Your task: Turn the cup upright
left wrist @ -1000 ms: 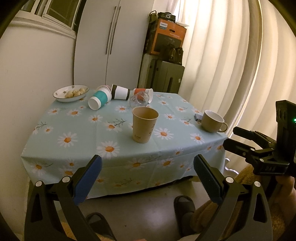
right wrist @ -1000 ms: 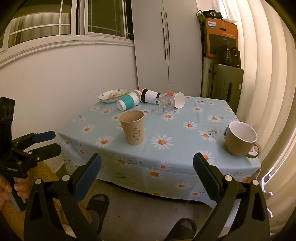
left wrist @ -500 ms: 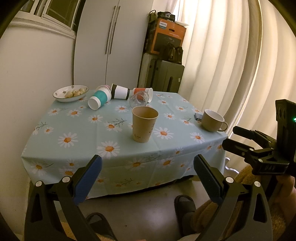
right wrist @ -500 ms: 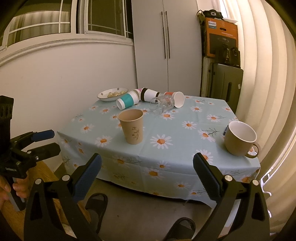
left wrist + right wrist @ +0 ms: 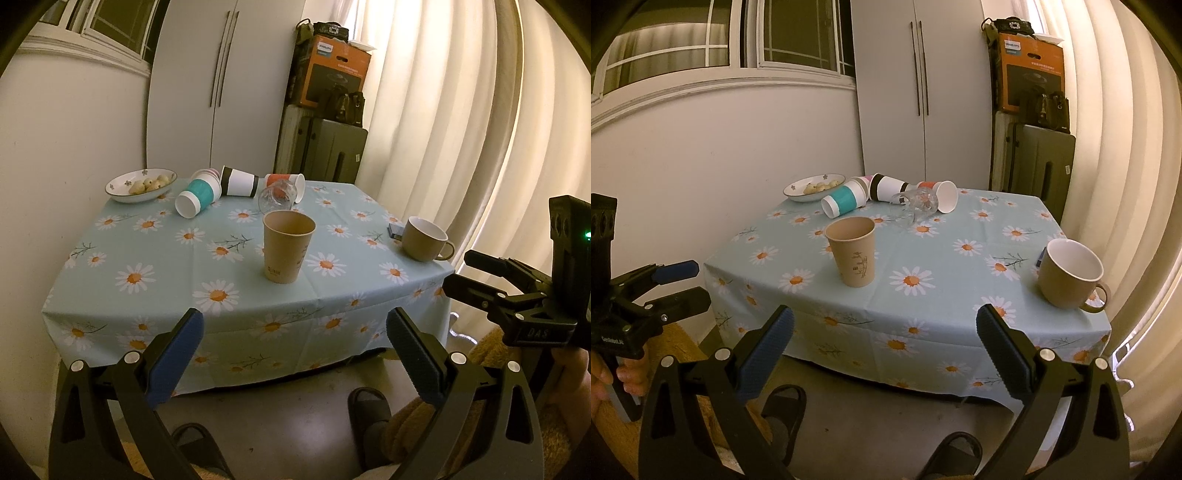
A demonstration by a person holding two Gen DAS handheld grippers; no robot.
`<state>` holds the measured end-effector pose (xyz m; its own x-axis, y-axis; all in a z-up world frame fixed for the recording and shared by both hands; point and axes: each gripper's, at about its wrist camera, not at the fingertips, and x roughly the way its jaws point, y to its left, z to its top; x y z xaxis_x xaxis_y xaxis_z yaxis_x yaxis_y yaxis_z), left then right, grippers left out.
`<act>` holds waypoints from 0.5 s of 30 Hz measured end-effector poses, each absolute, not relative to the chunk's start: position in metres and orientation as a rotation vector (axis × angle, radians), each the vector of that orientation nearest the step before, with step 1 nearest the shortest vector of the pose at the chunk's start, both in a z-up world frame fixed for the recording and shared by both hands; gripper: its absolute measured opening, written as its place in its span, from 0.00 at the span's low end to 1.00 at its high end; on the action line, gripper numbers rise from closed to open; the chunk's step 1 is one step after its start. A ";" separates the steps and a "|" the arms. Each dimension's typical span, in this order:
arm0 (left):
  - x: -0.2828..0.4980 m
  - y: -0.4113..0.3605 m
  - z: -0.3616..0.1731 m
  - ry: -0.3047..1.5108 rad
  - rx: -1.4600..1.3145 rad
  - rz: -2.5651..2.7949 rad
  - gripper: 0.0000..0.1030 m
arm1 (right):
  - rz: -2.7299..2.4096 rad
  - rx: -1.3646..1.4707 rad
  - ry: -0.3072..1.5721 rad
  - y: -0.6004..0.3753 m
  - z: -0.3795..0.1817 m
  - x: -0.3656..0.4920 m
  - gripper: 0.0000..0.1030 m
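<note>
The square table under a pale-blue daisy-print cloth (image 5: 155, 258) fills the room's middle. Both tools hang back off its near edge, the left gripper (image 5: 293, 341) and the right gripper (image 5: 884, 341) spread wide, grasping nothing. At twelve o'clock lies a heap of tipped cups; the teal-banded white paper cup (image 5: 197, 197) rests on its side, mouth toward the plate. I'd worry a reach over the standing brown paper cup (image 5: 852, 256) knocks it, or a pinch crushes thin paper. The clear glass (image 5: 916, 205) is hard to read, and which cup is meant is unclear.
</note>
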<state>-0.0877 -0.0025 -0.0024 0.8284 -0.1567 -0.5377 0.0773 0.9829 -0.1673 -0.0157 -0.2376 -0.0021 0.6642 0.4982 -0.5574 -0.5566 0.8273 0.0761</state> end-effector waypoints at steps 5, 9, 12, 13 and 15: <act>-0.087 -0.003 -0.002 0.581 -0.141 -0.125 0.94 | 0.601 -0.108 0.600 -0.236 -0.003 -0.016 0.95; -0.087 -0.003 -0.002 0.581 -0.141 -0.125 0.94 | 0.600 -0.110 0.601 -0.235 -0.003 -0.016 0.95; -0.087 -0.003 -0.002 0.581 -0.140 -0.126 0.94 | 0.601 -0.109 0.603 -0.235 -0.003 -0.016 0.95; -0.087 -0.003 -0.002 0.581 -0.141 -0.126 0.94 | 0.600 -0.109 0.603 -0.235 -0.003 -0.016 0.95; -0.087 -0.003 -0.002 0.581 -0.141 -0.125 0.94 | 0.601 -0.111 0.604 -0.235 -0.003 -0.016 0.95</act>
